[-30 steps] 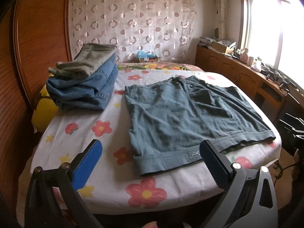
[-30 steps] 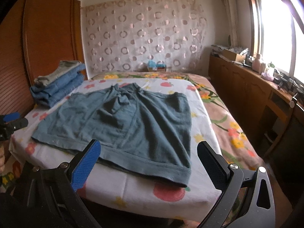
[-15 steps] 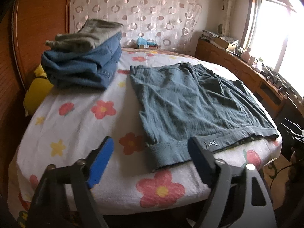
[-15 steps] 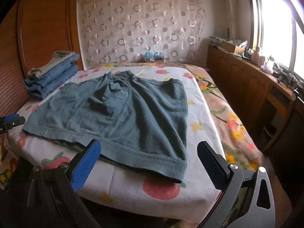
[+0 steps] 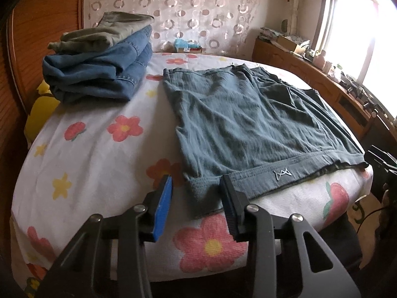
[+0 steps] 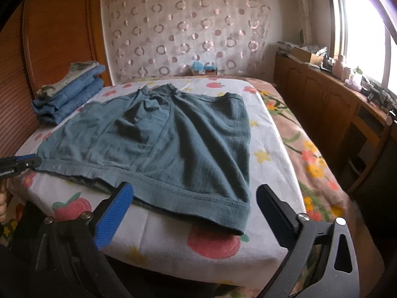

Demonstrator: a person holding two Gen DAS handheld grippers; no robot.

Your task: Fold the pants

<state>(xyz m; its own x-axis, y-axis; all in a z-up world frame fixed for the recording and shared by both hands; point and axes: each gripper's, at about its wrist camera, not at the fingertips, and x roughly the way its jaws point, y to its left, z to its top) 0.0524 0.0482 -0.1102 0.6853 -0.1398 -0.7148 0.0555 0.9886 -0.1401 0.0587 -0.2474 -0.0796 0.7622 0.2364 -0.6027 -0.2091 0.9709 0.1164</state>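
Left wrist view shows the teal shorts (image 5: 238, 121) spread flat on the flowered bed sheet (image 5: 99, 154), waistband along the bed's near edge. The left gripper (image 5: 196, 186) has just been closing its jaws; they bracket the waistband's left corner, the dark pad seemingly touching cloth, but the blue pad stands clear, so nothing is pinched yet. In the right wrist view the right gripper (image 6: 194, 196) hangs over the near edge with jaws spread wide around the waistband's right corner, not touching it. No fold has been made in this pair; the whole folding appears to lie ahead, beginning with grasping both corners. A stack of folded jeans (image 5: 99, 74) rests at the bed's far left corner, suggesting earlier pairs are finished.
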